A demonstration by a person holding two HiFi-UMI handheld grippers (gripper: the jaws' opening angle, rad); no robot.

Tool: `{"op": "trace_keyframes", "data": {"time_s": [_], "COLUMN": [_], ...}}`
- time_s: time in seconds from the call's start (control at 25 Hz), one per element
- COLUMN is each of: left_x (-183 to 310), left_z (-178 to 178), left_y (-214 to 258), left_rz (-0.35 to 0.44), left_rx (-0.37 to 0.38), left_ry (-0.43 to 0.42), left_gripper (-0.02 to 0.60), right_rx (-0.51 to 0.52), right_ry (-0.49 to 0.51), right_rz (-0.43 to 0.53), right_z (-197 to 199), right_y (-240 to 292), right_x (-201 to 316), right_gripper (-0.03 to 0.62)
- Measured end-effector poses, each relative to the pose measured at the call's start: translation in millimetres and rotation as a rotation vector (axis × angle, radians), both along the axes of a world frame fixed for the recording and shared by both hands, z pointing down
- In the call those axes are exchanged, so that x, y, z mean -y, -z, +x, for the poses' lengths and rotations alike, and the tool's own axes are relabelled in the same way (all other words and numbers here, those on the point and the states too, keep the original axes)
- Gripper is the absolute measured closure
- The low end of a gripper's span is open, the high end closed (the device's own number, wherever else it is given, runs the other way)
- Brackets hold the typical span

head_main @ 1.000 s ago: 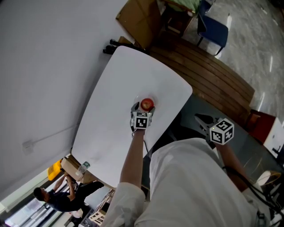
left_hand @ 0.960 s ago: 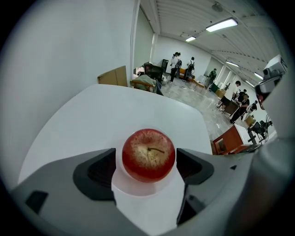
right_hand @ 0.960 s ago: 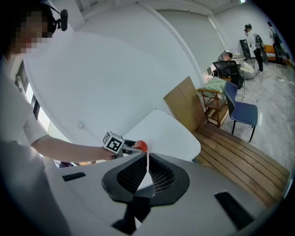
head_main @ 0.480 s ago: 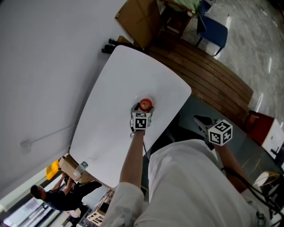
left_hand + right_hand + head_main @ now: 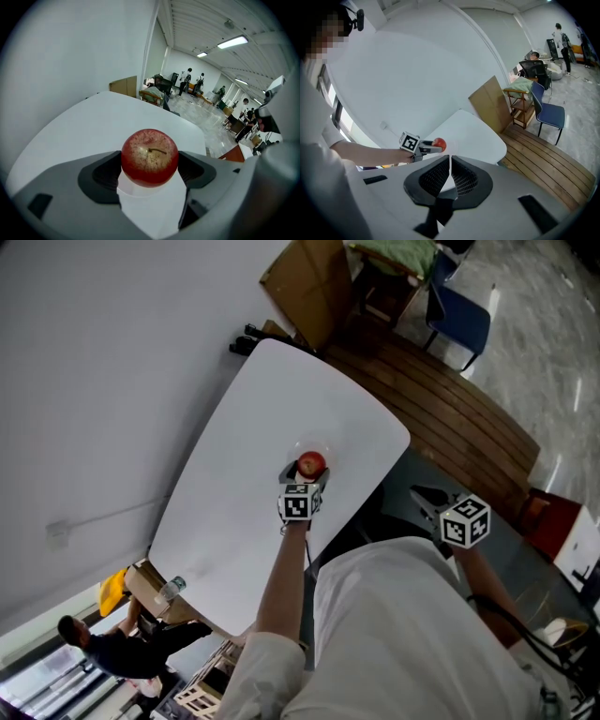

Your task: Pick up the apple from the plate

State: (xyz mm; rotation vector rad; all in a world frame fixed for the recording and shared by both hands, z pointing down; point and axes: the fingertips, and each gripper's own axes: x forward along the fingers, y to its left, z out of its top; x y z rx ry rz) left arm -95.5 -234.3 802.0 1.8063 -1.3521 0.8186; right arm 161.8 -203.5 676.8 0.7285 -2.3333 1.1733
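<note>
White desk (image 5: pixel 253 446) with a white plate (image 5: pixel 323 450) near the person's edge, though its rim barely shows against the top. The left gripper (image 5: pixel 150 174) has its jaws clamped on the red apple (image 5: pixel 150 157), right over the plate, and I can't tell if they touch. The right gripper (image 5: pixel 449 176) has its jaws together, off to the side of the desk.

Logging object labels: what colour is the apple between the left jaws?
The apple is red, yellow-speckled; left gripper view shows it best.
</note>
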Motion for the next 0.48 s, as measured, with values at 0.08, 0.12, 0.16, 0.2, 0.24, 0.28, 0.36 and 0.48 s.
{"op": "trace_keyframes", "data": {"time_s": [0.08, 0.12, 0.16, 0.2, 0.24, 0.28, 0.36, 0.48], "left_x": [-2, -3, -4, -5, -7, -9, -12, -17], "left_z": [1, 1, 2, 2, 3, 4, 4, 3], "left_y": [6, 9, 12, 14, 17, 21, 28, 38], "left_rz": [0.011, 0.017, 0.021, 0.025, 0.028, 0.032, 0.043, 0.064], "left_rx": [-0.016, -0.022, -0.028, -0.033, -0.038, -0.042, -0.049, -0.066], "left_ry": [0.009, 0.011, 0.014, 0.017, 0.019, 0.022, 0.026, 0.038], "left_gripper": [0.204, 0.204, 0.204, 0.205, 0.204, 0.204, 0.204, 0.205], "right_rx": [0.005, 0.006, 0.008, 0.01, 0.014, 0.018, 0.026, 0.035], "right_ry": [0.008, 0.013, 0.018, 0.023, 0.029, 0.034, 0.043, 0.054], "right_rz": [0.002, 0.004, 0.005, 0.005, 0.004, 0.003, 0.0, 0.0], "right_z": [-2, -4, -5, -6, -8, -9, -13, -20], "right_y": [0, 0, -1, -1, -2, -2, -2, -2], "right_x": [-1, 0, 0, -1, -1, -2, -1, 1], "right_gripper": [0.556, 0.556, 0.556, 0.556, 0.556, 0.557, 0.556, 0.556]}}
